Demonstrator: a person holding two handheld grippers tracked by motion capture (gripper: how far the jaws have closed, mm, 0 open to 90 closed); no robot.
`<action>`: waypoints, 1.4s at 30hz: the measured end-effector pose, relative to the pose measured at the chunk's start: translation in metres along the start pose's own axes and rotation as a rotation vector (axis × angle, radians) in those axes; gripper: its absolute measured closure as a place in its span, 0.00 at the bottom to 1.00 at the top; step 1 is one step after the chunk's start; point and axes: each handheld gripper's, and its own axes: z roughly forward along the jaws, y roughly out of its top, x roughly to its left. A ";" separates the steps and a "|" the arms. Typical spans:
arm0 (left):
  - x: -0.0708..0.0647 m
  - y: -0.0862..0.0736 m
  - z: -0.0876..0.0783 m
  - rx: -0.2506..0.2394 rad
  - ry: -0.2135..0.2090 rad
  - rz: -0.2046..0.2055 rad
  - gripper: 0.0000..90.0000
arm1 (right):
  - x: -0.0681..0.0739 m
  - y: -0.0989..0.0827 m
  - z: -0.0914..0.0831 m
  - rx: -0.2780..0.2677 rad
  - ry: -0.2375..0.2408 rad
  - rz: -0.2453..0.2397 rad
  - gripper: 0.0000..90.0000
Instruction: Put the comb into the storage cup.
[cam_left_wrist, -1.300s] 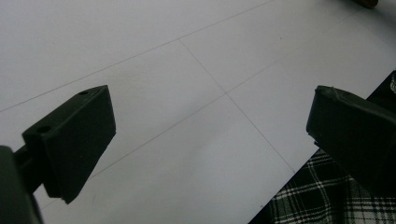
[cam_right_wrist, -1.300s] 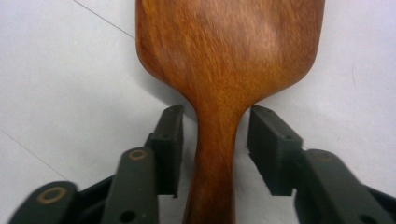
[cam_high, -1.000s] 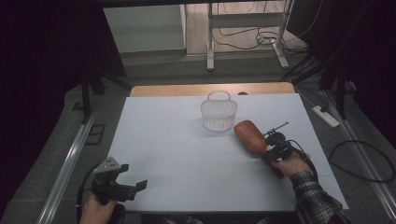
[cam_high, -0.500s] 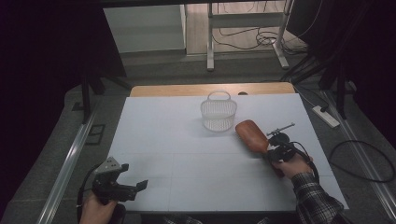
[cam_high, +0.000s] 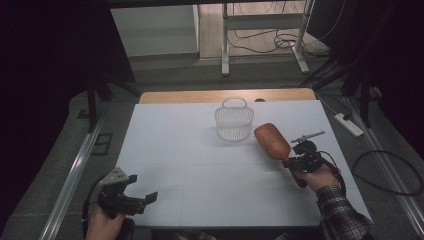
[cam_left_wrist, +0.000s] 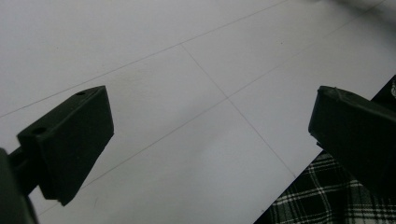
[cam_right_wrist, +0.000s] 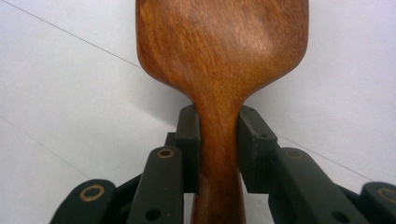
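— Right of centre in the high view, what is that brown thing?
— A wooden hairbrush (cam_high: 272, 140), its broad head pointing to the upper left, its handle running down to the right hand-held gripper (cam_high: 295, 161). In the right gripper view the two pads clamp the narrow neck (cam_right_wrist: 218, 140) from both sides, so it grips the brush.
— Does the brush lie on the surface (cam_high: 200, 175)?
— I cannot tell; the head sits over the white sheet, tilted.
— What is nearest to it?
— A white wire basket (cam_high: 233, 121), upright, just to the upper left of the brush head, not touching it.
— And the other side?
— At the lower left, the left hand-held gripper (cam_high: 141, 196) is at the surface's near edge, well apart from the brush. Its jaws stand wide open with nothing between them; a plaid sleeve (cam_left_wrist: 327, 200) shows at the lower right of its view.
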 end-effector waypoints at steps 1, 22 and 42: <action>0.000 0.000 0.000 0.001 -0.003 0.000 0.01 | 0.000 0.000 -0.001 -0.005 0.000 -0.001 0.80; -0.013 0.024 0.016 -0.009 -0.038 0.067 0.00 | 0.005 -0.002 -0.024 -0.109 0.004 -0.032 0.80; -0.019 0.077 0.040 -0.059 -0.157 0.081 0.00 | 0.014 0.003 -0.046 -0.231 0.013 -0.054 0.80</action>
